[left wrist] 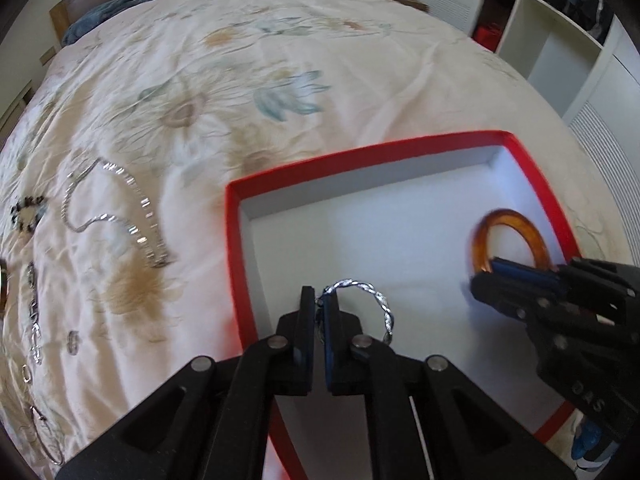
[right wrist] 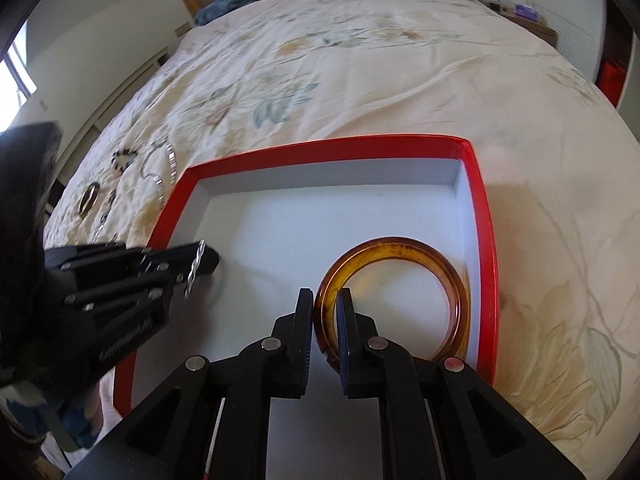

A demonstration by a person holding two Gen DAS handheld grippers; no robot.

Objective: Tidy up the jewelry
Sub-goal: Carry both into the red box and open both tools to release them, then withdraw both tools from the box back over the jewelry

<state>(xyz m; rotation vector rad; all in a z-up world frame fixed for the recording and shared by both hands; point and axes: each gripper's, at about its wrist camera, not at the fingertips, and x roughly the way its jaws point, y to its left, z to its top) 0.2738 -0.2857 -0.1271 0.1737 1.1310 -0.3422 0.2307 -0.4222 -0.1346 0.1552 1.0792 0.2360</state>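
A red-rimmed box [left wrist: 360, 152] with a white inside lies on the floral bedspread. My left gripper [left wrist: 318, 294] is shut on a twisted silver bangle [left wrist: 368, 292] and holds it upright just above the box floor, near the left wall. My right gripper [right wrist: 325, 294] is shut on the left side of an amber bangle [right wrist: 400, 246], which lies low against the box's right wall [right wrist: 486, 240]. In the right wrist view the left gripper [right wrist: 212, 258] comes in from the left with the silver bangle [right wrist: 196, 268]. The left wrist view shows the right gripper [left wrist: 486, 270] with the amber bangle [left wrist: 516, 220].
More jewelry lies on the bedspread left of the box: a silver necklace [left wrist: 132, 208], a dark beaded bracelet [left wrist: 26, 212], a chain [left wrist: 36, 332] and small rings. A blue blanket [left wrist: 120, 4] sits at the headboard. White shelves [left wrist: 560, 40] stand right of the bed.
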